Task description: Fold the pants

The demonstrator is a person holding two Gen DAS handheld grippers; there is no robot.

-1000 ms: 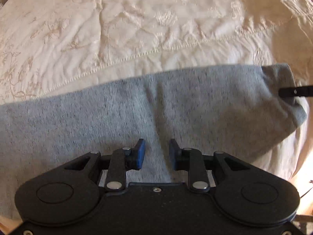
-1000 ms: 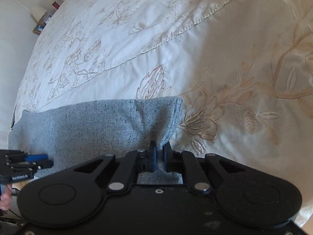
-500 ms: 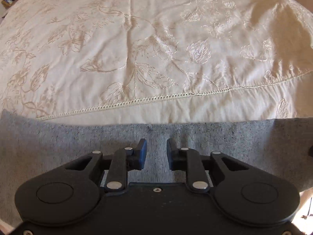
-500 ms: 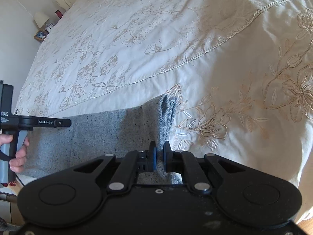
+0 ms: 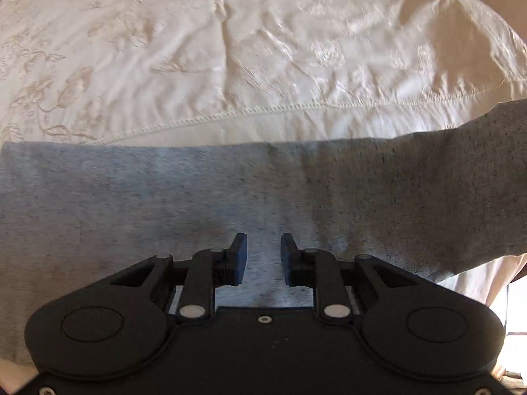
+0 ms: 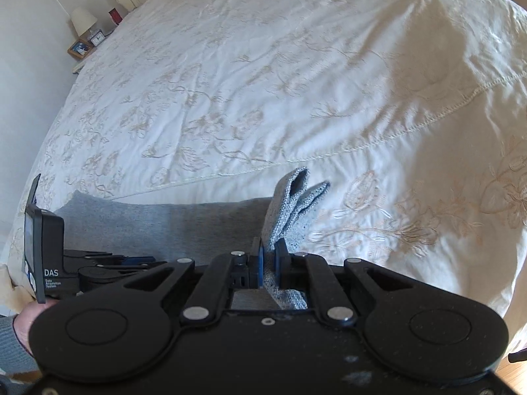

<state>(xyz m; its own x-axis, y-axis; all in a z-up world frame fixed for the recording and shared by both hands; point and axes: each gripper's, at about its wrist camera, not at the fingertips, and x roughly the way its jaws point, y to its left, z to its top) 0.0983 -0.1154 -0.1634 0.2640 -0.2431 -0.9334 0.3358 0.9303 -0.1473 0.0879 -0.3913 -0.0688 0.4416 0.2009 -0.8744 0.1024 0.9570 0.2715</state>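
From the left wrist, the gray pants (image 5: 230, 191) lie flat across a big bed (image 5: 263, 49) with a cream flowered cover. The left gripper (image 5: 263, 256) has its fingers apart, holding nothing.

From the right wrist, the right gripper (image 6: 268, 263) pinches a lifted pants end. A lamp (image 6: 83, 19) stands by the white wall.

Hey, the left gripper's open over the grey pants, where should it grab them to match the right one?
Take the near long edge of the grey pants, just below the left gripper, coming from the near side with jaws straddling the edge. The fabric lies flat on the bedspread, so only an edge offers a pinch, like the end the right gripper holds.
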